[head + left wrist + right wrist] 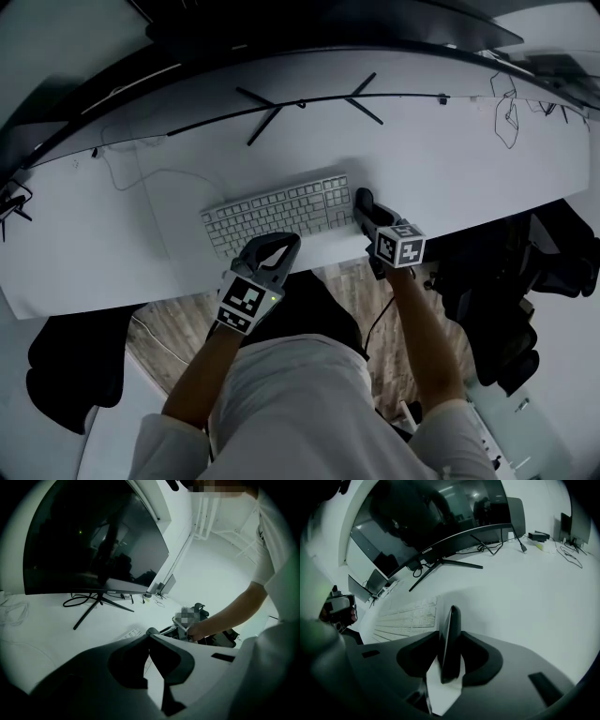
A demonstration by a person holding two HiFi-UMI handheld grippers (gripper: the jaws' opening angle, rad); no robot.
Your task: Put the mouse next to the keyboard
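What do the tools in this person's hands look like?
The left gripper and the right gripper are both dark grey plastic, with two curved fingers. Each carries a white cube printed with black square markers. The person wears a light short-sleeved shirt.

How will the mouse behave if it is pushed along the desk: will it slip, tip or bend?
The mouse looks like a rigid, smooth dark shell, so it probably keeps its shape but might slip between the fingers. It looks slim between them, so it is likely light. On the smooth white desk it should slide rather than roll.
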